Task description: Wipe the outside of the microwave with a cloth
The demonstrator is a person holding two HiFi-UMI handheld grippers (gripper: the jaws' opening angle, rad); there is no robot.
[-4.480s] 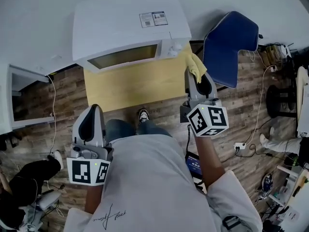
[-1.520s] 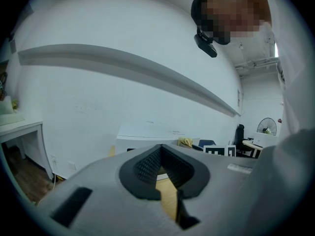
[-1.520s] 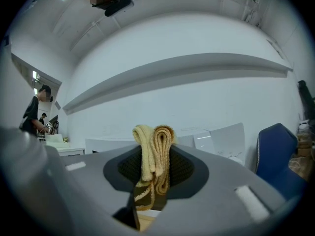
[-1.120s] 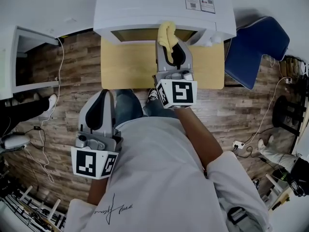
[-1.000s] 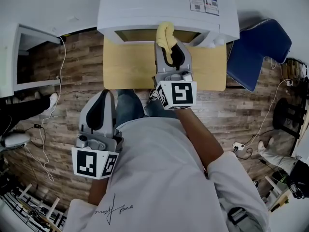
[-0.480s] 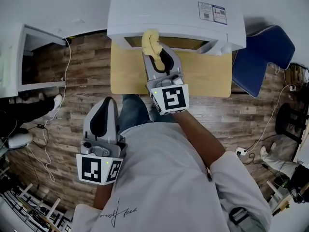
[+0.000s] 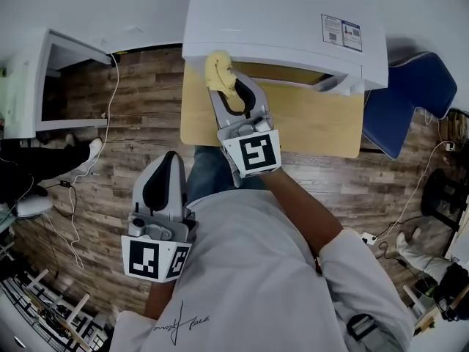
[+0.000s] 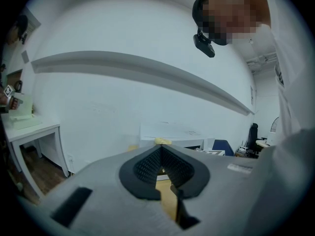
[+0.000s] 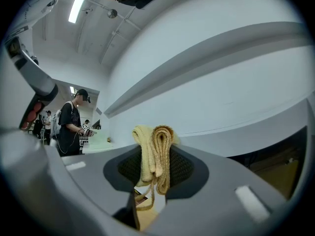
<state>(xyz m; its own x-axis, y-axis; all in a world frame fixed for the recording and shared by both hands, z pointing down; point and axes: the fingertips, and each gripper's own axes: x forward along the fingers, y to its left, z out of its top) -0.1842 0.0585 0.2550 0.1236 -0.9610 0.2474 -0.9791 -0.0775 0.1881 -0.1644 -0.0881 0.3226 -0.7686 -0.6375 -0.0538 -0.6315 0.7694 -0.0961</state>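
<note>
We log a white microwave [image 7: 286,20] with two small blue-and-white labels. The cloth [image 7: 218,70] is yellow, part pale and part tan. The worktop [image 7: 315,119] is pale yellow wood, the floor [image 7: 139,130] brown planks and the chair [image 7: 410,97] blue. The right claw [image 7: 223,86] and left claw [image 7: 168,160] are grey with black pads [image 7: 156,188] and black-and-white square markers. The shirt [image 7: 249,270] is light grey.
</note>
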